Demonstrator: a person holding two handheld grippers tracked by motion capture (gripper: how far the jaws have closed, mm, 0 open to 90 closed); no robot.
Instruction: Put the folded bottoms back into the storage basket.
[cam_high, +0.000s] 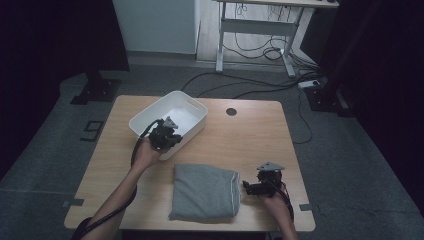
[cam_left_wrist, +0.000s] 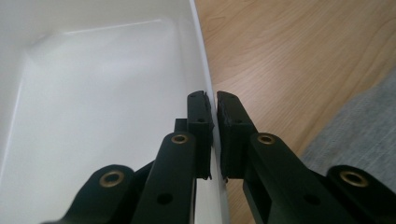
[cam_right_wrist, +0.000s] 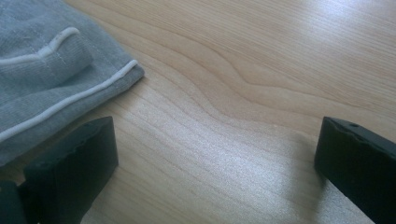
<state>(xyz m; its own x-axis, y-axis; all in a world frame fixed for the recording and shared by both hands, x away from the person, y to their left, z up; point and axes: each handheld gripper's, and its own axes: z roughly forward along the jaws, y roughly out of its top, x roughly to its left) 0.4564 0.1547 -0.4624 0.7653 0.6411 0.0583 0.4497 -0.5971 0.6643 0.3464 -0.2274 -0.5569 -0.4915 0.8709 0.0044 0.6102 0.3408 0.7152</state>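
The left claw (cam_left_wrist: 212, 105) is clamped shut on the near side wall of the white bin (cam_high: 192, 107), which stands on the bench (cam_high: 250, 140) just beyond the folded grey cloth (cam_high: 205, 192), one jaw inside the wall and one outside. The right claw (cam_right_wrist: 210, 154) gapes wide and holds nothing, resting beside the cloth's right edge. Dragging the bin likely goes best slow and level, so the thin rim neither slips nor tips, stopping short of the cloth
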